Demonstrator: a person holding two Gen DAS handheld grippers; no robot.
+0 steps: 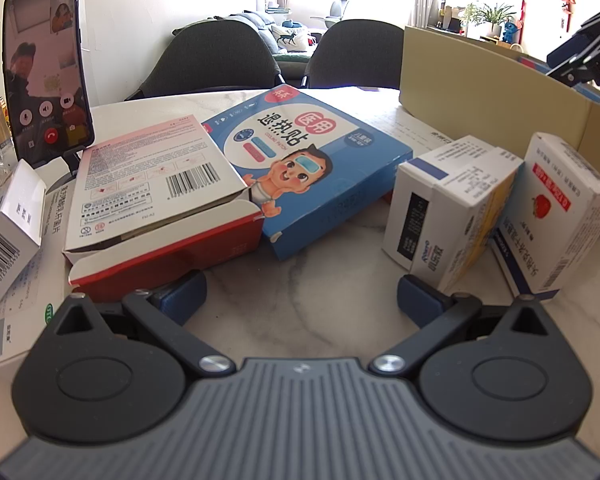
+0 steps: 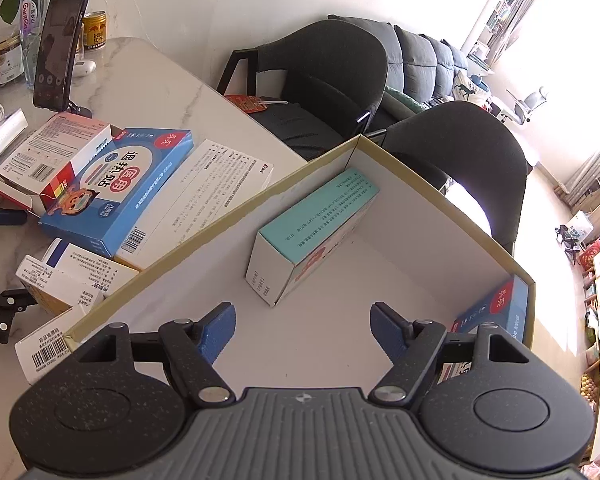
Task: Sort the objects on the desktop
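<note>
Left wrist and right wrist views of a marble worktop [image 1: 300,280] strewn with medicine cartons, with a tan-walled cardboard box [image 2: 420,184] at its edge. Left tongs [image 1: 302,292]: jaws wide apart, holding nothing, low over the bare marble between the cartons. Right tongs [image 2: 303,330]: jaws apart, empty, hovering over the box interior.

Inside the box lie a teal-topped carton [image 2: 320,216] on its side and a blue carton [image 2: 496,312] against the far wall. On the worktop lie a flat blue fever-patch carton [image 1: 320,168], partly under a red-and-white carton [image 1: 152,184] whose end flap hangs open, and a leaning cluster of small white cartons [image 1: 452,208], one bearing a strawberry print [image 1: 560,208].

Handling, as judged: thin paperboard, probably light and stiff along the edges but easily dented on the broad faces. The glossy print may slip, so a hold across the narrow thickness, near the middle of a long edge, looks safest. The open flap offers poor purchase and could tear or spill the contents.

Obstacles: the cartons overlap and lean, so lifting one may topple a neighbour. A phone on a stand [image 1: 46,64] stands just behind the red-and-white carton, bottles [image 2: 30,20] stand further back, and a printed leaflet [image 2: 216,192] lies under the blue carton beside the box wall.
</note>
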